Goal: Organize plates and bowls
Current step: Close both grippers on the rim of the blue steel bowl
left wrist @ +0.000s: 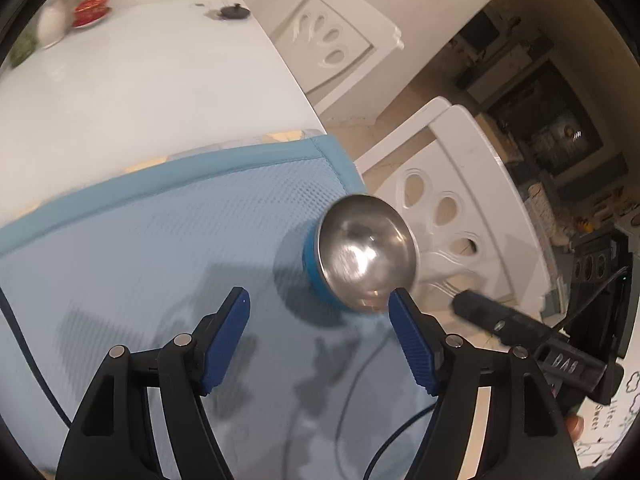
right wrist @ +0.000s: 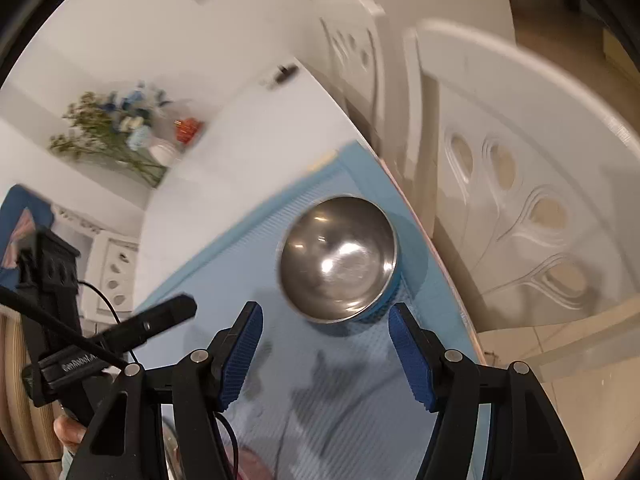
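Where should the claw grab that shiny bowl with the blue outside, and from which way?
Probably the rim. The bowl sits upright and empty on the blue mat, mouth facing up, so its thin metal edge is free. Its round side looks too wide and slippery to squeeze. The open right claw is closest, so I would come down from above at the near edge, one finger inside and one outside.

The bowl (left wrist: pixel 366 258) shows a shiny silver steel inside and a bright blue outer wall. It sits on a light blue mat (left wrist: pixel 160 248) with a fine woven grid texture and a plain, smoother blue border. The table (left wrist: pixel 140 80) is glossy white. Both grippers, left gripper (left wrist: pixel 318 312) and right gripper (right wrist: pixel 325 326), are black with ribbed dark blue pads (right wrist: pixel 242 354). The chairs (left wrist: pixel 460 208) are white with oval cut-outs. A red lidded dish (left wrist: pixel 91 9) stands far back.
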Demonstrator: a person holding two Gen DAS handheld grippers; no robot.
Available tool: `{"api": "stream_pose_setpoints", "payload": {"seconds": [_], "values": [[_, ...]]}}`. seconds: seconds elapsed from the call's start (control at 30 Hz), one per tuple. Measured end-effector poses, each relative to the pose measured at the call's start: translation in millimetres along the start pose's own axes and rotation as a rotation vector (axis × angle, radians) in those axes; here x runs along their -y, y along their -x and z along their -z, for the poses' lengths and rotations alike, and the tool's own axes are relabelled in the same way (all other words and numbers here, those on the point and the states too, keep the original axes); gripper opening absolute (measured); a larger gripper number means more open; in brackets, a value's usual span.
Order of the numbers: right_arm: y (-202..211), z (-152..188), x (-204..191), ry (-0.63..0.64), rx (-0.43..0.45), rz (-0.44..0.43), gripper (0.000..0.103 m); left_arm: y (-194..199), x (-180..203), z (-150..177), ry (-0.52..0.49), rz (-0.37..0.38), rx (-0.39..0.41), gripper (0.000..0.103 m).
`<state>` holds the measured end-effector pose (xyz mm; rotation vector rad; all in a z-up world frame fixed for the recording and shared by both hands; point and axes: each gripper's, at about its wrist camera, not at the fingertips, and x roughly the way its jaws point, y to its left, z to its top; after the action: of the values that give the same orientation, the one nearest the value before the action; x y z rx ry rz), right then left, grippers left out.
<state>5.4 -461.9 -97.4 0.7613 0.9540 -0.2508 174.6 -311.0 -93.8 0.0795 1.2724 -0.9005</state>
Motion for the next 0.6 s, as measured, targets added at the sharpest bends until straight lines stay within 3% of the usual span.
{"api": "stream_pose_setpoints", "payload": {"seconds": [0.17, 0.3, 0.53, 0.6], "values": [[-52, -11, 16, -0.028, -0.084, 0.024, 0.063, -50, 1, -14, -0.028, 0.002, -0.070, 0.062], [-76, -16, 29, -0.056, -0.101, 0.044, 0.063, -81, -4, -17, -0.016, 0.019, -0.133, 0.047], [-99, -22, 41, -0.055, -0.131, 0.077, 0.039, -106, -10, -16, -0.004, 0.063, -0.182, 0.019], [-103, -22, 42, -0.048, -0.137, 0.087, 0.032, -107, -9, -15, -0.010, 0.063, -0.179, 0.018]]}}
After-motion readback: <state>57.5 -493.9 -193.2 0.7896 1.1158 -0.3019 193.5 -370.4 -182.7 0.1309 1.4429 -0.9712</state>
